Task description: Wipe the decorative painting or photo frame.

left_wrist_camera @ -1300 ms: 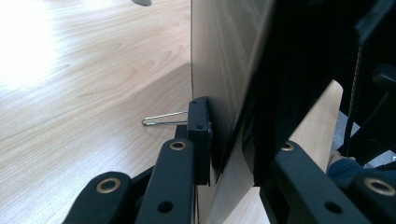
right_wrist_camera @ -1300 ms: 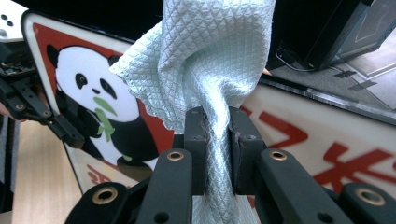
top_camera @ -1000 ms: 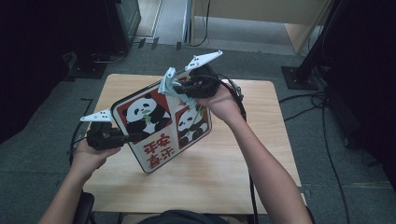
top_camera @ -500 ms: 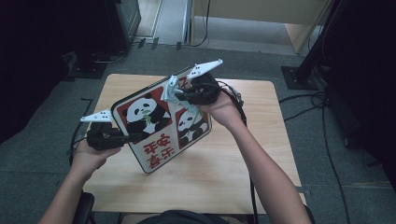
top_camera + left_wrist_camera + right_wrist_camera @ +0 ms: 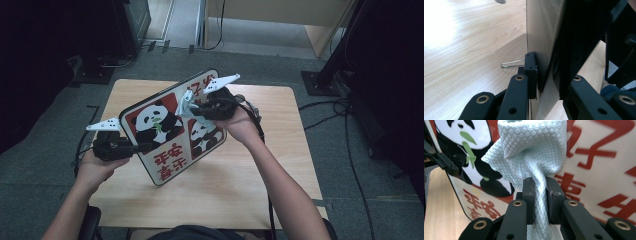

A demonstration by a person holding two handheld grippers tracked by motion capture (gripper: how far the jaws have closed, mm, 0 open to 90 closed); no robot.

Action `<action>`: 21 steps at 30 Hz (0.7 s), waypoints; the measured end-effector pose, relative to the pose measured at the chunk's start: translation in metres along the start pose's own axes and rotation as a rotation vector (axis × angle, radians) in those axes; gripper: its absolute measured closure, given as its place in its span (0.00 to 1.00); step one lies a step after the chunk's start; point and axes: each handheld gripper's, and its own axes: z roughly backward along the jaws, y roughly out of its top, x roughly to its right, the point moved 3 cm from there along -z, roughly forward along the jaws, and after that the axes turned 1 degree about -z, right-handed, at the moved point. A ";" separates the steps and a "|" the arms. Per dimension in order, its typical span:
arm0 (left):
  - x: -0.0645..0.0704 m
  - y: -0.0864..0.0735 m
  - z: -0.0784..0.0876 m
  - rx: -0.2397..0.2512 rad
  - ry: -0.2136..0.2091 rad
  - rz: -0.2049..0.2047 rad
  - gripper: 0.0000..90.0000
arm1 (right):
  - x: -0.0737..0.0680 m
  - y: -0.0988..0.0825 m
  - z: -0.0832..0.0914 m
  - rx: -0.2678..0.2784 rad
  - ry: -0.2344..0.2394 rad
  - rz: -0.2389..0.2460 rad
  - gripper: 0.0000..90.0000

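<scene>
Wiping well here means the left gripper (image 5: 142, 146), its jaws clamped on the edge at nine o'clock, holds the one panda board (image 5: 170, 150) steady and tilted over the table (image 5: 260, 190). Farther off, the right gripper (image 5: 540, 195), pinched tight on the one pale cloth (image 5: 531, 147), should press flat toward the board's twelve o'clock.

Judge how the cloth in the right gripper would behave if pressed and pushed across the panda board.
Likely floppy: the cloth bunches and twists where the right gripper pinches it. Probably light. Its waffle texture suggests it drags on the board rather than sliding freely.
</scene>
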 end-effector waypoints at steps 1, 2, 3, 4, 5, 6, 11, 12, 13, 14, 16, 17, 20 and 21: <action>0.000 0.000 0.000 0.001 -0.001 0.002 0.88 | 0.000 -0.002 -0.001 -0.002 0.001 -0.003 0.89; 0.000 0.000 0.000 0.000 -0.001 0.003 0.88 | 0.000 -0.004 -0.002 0.000 0.002 -0.005 0.89; 0.000 0.000 0.000 0.000 -0.001 0.003 0.88 | 0.000 -0.007 -0.003 -0.001 0.006 -0.010 0.89; 0.000 0.000 0.000 0.001 -0.001 0.003 0.88 | 0.000 -0.009 -0.004 0.003 0.006 -0.013 0.89; 0.000 0.000 0.000 0.000 -0.001 0.002 0.88 | 0.000 -0.010 -0.005 0.006 0.009 -0.020 0.89; 0.000 0.000 0.000 0.001 -0.001 0.002 0.88 | 0.000 -0.012 -0.005 0.003 0.011 -0.019 0.89; 0.000 0.000 0.000 0.000 -0.001 0.003 0.88 | 0.001 -0.019 -0.008 0.004 0.015 -0.028 0.89; 0.000 0.000 0.000 0.000 0.000 0.003 0.88 | 0.001 -0.021 -0.008 0.003 0.016 -0.029 0.89; 0.000 0.000 0.000 0.000 0.000 0.003 0.88 | 0.001 -0.022 -0.009 0.008 0.016 -0.031 0.89; 0.000 0.000 0.000 0.001 0.000 0.003 0.88 | 0.000 -0.024 -0.010 0.008 0.019 -0.032 0.89; 0.000 0.000 0.000 0.000 0.001 0.001 0.88 | 0.001 -0.026 -0.011 0.010 0.019 -0.033 0.89; 0.000 0.000 0.000 0.001 0.000 0.002 0.88 | 0.001 -0.028 -0.012 0.012 0.022 -0.037 0.89; 0.001 0.000 0.000 0.000 0.000 0.002 0.88 | 0.000 -0.034 -0.013 0.006 0.019 -0.037 0.89; 0.001 0.000 0.000 0.000 0.000 0.002 0.88 | 0.000 -0.034 -0.013 0.006 0.019 -0.037 0.89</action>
